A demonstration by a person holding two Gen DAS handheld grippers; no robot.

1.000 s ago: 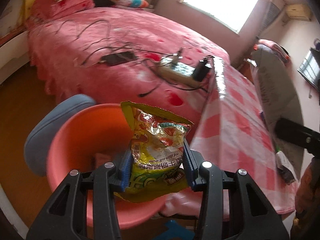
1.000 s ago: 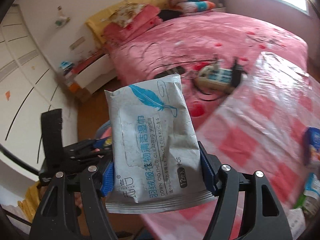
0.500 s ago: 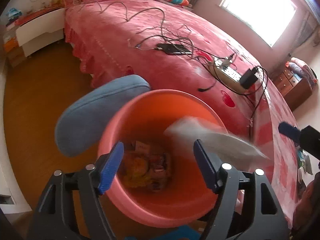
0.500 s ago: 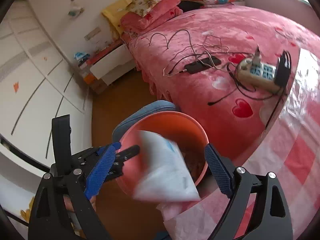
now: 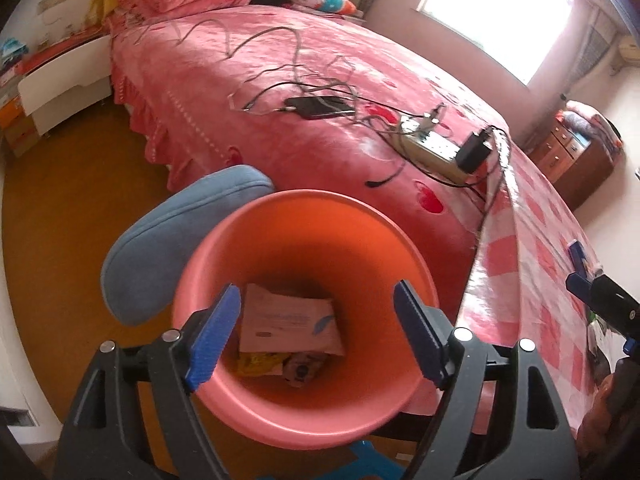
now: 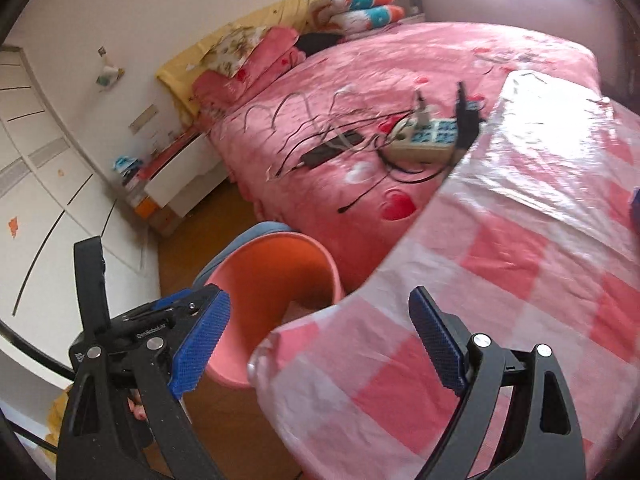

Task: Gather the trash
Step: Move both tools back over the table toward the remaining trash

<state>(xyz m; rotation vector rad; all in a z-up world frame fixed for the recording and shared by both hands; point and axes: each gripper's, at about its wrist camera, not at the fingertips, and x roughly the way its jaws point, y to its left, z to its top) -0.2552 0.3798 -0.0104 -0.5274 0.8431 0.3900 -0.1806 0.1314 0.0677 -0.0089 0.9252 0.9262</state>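
An orange-pink trash bin (image 5: 304, 240) stands on the floor beside the table. Inside it lie a white wet-wipes pack (image 5: 288, 322) and under it a yellow snack bag (image 5: 260, 362). My left gripper (image 5: 316, 332) is open and empty, right above the bin's mouth. My right gripper (image 6: 320, 336) is open and empty over the corner of the table; the bin (image 6: 276, 276) lies below and left of it. The left gripper also shows in the right wrist view (image 6: 120, 320), at the left.
The table with a pink checked cloth (image 6: 520, 280) fills the right. A blue chair back (image 5: 176, 248) touches the bin's left. A pink bed (image 5: 300, 80) behind holds cables, a phone (image 5: 320, 106) and a power strip (image 5: 432, 150). Small items lie on the table's far right (image 5: 580, 256).
Both grippers opened: the snack bag and then the wipes pack dropped into the bin. The right gripper has pulled back to the right over the table.
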